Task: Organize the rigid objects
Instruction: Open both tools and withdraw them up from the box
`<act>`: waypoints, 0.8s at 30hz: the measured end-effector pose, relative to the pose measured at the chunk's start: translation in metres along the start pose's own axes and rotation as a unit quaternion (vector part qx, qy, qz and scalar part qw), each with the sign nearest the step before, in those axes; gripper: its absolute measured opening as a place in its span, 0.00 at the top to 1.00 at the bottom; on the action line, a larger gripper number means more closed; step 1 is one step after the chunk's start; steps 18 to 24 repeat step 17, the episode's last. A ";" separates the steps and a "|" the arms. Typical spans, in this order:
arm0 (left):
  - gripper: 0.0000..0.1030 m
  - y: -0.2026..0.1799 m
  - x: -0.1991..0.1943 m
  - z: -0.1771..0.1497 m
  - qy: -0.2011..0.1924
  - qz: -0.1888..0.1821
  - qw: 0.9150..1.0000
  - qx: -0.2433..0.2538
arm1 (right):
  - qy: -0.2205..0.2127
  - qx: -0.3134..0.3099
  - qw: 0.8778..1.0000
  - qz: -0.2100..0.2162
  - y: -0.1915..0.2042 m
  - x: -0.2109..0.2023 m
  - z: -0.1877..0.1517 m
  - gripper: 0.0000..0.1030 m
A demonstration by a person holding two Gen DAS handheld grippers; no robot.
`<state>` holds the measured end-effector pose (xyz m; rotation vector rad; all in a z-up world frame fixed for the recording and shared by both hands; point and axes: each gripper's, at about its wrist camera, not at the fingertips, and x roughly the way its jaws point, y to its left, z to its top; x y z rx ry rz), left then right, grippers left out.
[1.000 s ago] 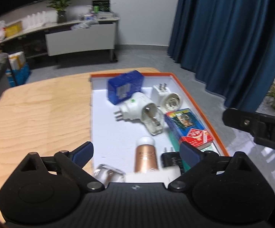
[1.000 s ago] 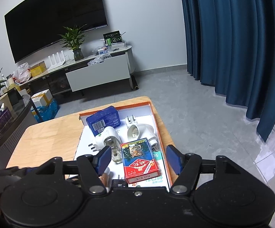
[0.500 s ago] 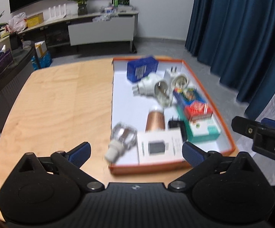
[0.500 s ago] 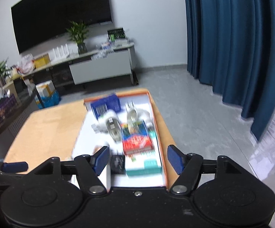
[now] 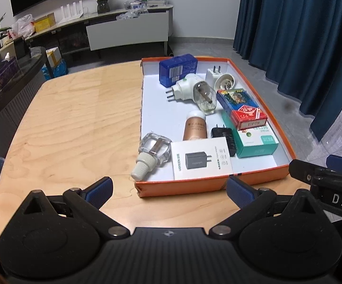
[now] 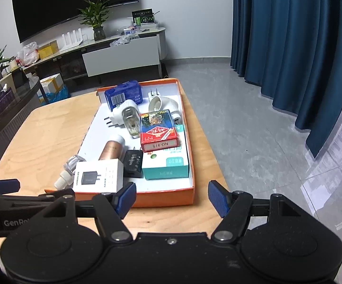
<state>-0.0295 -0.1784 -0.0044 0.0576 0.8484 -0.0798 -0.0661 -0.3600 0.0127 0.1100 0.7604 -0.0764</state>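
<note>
Both grippers spread, empty | left gripper (image 5: 169,188), right gripper (image 6: 172,198) | before orange tray (image 5: 194,184)

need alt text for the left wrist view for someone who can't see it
An orange-rimmed tray on a wooden table holds small items: a white charger box, a glass bottle leaning over the rim, a teal box, playing cards and plug adapters. The left tool hovers open before it, holding nothing.
</note>
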 end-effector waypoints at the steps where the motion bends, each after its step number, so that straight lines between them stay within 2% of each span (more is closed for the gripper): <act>1: 0.00 -0.001 0.001 -0.001 0.001 -0.001 1.000 0.001 | 0.001 0.001 1.000 -0.001 -0.001 0.001 0.000 0.22; 13: 0.00 -0.006 0.001 -0.004 0.002 -0.020 1.000 0.009 | 0.006 0.004 1.000 -0.010 -0.004 0.002 -0.001 0.22; 24: 0.00 -0.006 0.003 -0.004 0.001 -0.018 1.000 0.011 | 0.008 0.002 1.000 -0.009 -0.003 0.002 -0.001 0.22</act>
